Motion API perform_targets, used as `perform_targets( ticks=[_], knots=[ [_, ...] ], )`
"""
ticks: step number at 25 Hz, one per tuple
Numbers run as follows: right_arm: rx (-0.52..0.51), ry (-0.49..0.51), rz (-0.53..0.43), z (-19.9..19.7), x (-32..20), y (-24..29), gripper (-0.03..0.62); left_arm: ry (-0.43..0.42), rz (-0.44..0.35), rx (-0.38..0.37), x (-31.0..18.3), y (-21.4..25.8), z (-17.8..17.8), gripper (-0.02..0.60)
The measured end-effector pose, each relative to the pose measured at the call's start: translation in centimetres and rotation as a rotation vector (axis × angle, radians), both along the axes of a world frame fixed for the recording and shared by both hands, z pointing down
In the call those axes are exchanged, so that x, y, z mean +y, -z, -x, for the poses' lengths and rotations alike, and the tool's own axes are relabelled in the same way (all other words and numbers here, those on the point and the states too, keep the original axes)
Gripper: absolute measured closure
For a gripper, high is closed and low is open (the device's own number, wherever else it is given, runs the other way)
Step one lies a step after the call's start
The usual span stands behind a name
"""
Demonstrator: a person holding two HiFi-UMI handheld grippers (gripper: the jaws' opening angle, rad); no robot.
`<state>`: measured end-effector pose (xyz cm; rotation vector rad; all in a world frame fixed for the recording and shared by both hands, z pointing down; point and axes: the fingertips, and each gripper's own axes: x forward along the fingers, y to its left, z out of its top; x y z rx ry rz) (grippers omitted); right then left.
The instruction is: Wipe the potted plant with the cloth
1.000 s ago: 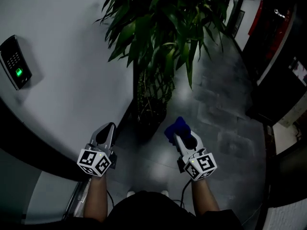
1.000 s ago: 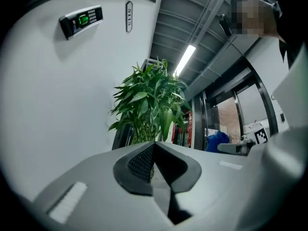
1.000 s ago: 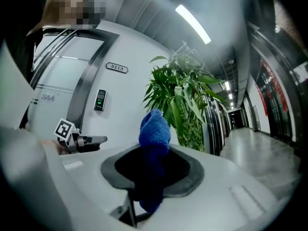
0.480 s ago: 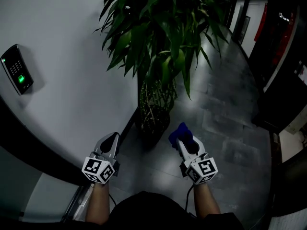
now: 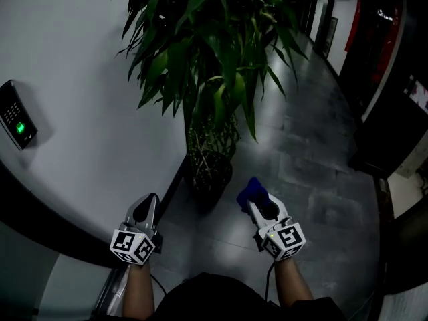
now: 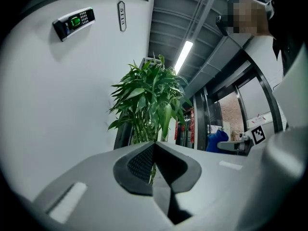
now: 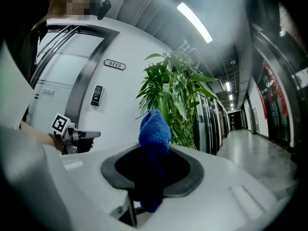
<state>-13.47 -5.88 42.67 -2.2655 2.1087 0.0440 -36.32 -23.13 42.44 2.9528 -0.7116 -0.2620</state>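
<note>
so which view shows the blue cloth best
The right gripper view: the fuzzy blue cloth sits at its centre, clamped in the right hand-held gripper, its pile clear. The head view shows only a small dark blue tuft at that gripper's tip. The left gripper view shows a small blue patch right of centre.

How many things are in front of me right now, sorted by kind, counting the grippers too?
Grippers: 2, the left gripper shut and empty, the right gripper shut on the cloth
Blue cloth: 1
Potted plant: 1
Wall keypad: 1
Total: 5
</note>
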Motion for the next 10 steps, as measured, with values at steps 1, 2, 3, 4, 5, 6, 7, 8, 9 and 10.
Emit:
perform_targets(
  ticks=[1, 2, 3, 4, 5, 6, 7, 8, 9, 10],
  knots=[
    [0.005, 0.004, 0.0, -0.05, 0.08, -0.18, 0.484, 0.0, 0.004, -0.002, 0.08, -0.18, 0.01, 0.575],
    [0.008, 0.007, 0.001, -0.07, 0.12, -0.26, 0.484, 0.0, 0.007, -0.003, 0.15, -0.32, 0.03, 0.575],
    [0.011, 0.009, 0.002, -0.07, 0.1, -0.26, 0.484, 0.001, 0.009, -0.003, 0.2, -0.41, 0.05, 0.575],
    [0.013, 0.011, 0.004, -0.05, 0.05, -0.24, 0.484, 0.002, 0.01, -0.003, 0.22, -0.44, 0.09, 0.575],
    [0.014, 0.013, 0.006, -0.01, -0.01, -0.21, 0.484, 0.003, 0.011, -0.003, 0.22, -0.43, 0.13, 0.575],
    [0.015, 0.014, 0.007, 0.01, -0.07, -0.19, 0.484, 0.003, 0.01, -0.003, 0.22, -0.4, 0.15, 0.575],
    [0.017, 0.015, 0.008, 0.03, -0.1, -0.18, 0.484, 0.002, 0.01, -0.003, 0.22, -0.36, 0.16, 0.575],
    [0.019, 0.015, 0.009, 0.05, -0.12, -0.18, 0.484, 0.001, 0.009, -0.003, 0.23, -0.33, 0.17, 0.575],
    [0.02, 0.014, 0.01, 0.06, -0.11, -0.19, 0.484, 0.0, 0.008, -0.004, 0.25, -0.31, 0.17, 0.575],
    [0.021, 0.014, 0.01, 0.08, -0.1, -0.21, 0.484, -0.001, 0.008, -0.005, 0.28, -0.3, 0.16, 0.575]
  ],
)
